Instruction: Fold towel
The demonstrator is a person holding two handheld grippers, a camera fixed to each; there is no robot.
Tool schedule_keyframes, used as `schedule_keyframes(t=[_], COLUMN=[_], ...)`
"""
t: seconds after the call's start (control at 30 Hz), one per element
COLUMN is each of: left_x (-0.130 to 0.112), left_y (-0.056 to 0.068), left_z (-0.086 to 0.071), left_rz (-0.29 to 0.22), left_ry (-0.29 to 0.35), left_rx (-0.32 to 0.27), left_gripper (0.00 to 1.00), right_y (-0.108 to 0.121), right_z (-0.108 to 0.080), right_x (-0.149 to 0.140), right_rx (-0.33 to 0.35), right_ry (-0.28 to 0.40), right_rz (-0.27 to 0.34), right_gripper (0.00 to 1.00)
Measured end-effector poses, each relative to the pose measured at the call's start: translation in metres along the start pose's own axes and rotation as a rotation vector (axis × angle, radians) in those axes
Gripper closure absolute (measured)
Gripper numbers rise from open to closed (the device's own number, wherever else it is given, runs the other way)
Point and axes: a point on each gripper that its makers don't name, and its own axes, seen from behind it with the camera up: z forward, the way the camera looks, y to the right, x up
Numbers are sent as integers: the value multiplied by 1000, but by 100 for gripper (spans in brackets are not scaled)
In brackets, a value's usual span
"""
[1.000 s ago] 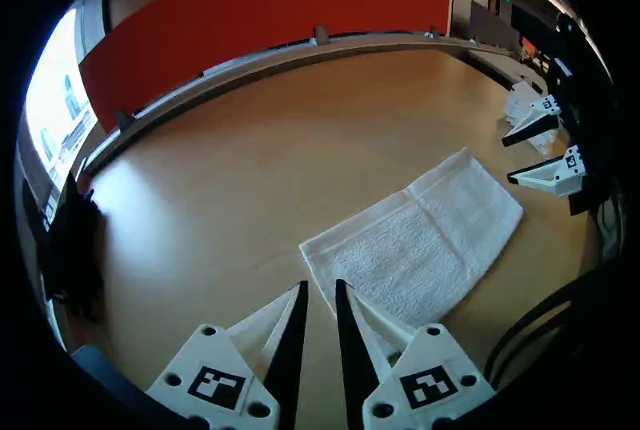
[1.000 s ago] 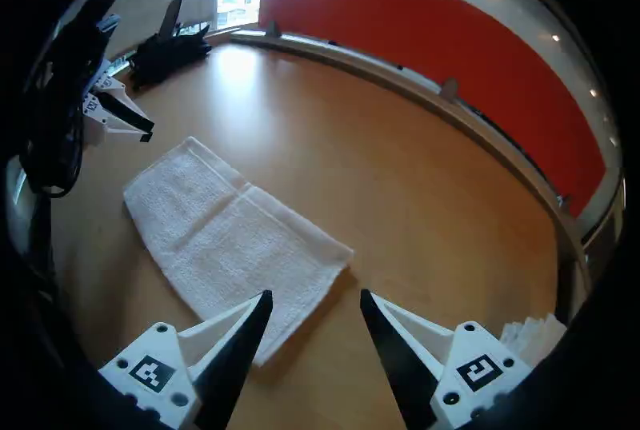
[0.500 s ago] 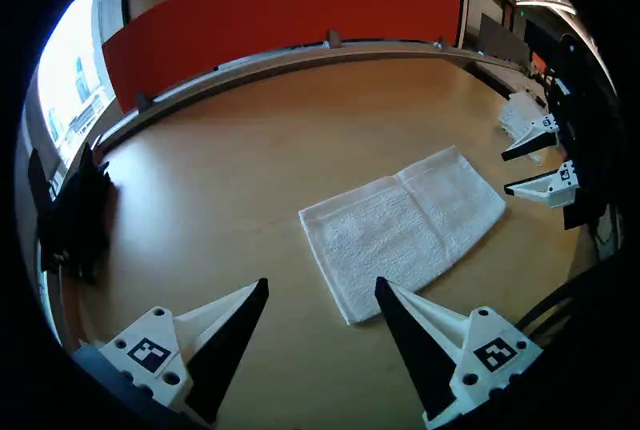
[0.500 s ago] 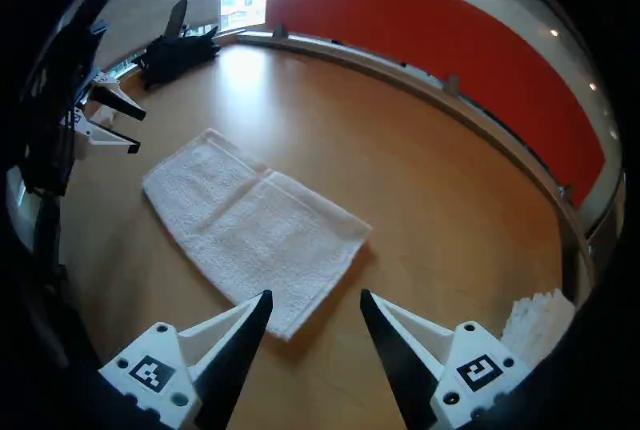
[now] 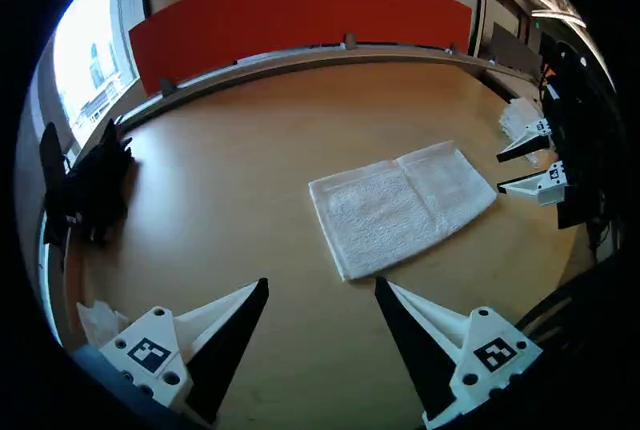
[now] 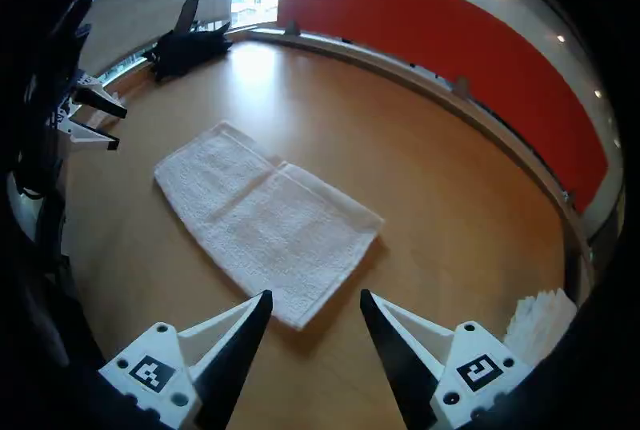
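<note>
- Broadly, your wooden surface takes up most of both views, curving from the lower edge up to a raised rim at the back.
- Behind that rim, a long red panel runs across the top of the frame.
- Your towel lies flat on the surface, right of centre in the left gripper view and just left of centre in the right gripper view. A seam line crosses its middle.
- Your left claw is spread wide at the bottom of its frame, holding nothing, with the towel's near corner just beyond its tips.
- Your right claw is also parted and empty, and the towel's near corner sits just above its gap.
- A black bundle sits at the left edge of the frame.
- A small pile of white cloths lies at the lower right.
</note>
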Motion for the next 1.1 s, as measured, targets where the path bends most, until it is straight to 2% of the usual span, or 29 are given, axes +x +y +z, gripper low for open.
schedule_keyframes(t=[0.43, 0.57, 0.83, 1.1], left_x=[-20, -26, -37, -39], left_y=[-12, -16, -23, -28], left_z=[-22, -27, -33, -34], left_rz=[-46, -61, -81, -87], left_ry=[-4, -8, -16, -21], left_rx=[46, 59, 75, 83], left_gripper=[1, 1, 1, 1], right_y=[-11, -13, -15, -15], right_z=[3, 6, 8, 10], right_x=[-9, -14, -33, -35], right_rx=[40, 58, 94, 109], right_ry=[-23, -41, -117, -130], right_rz=[-27, -43, -67, -84], right_gripper=[16, 22, 47, 51])
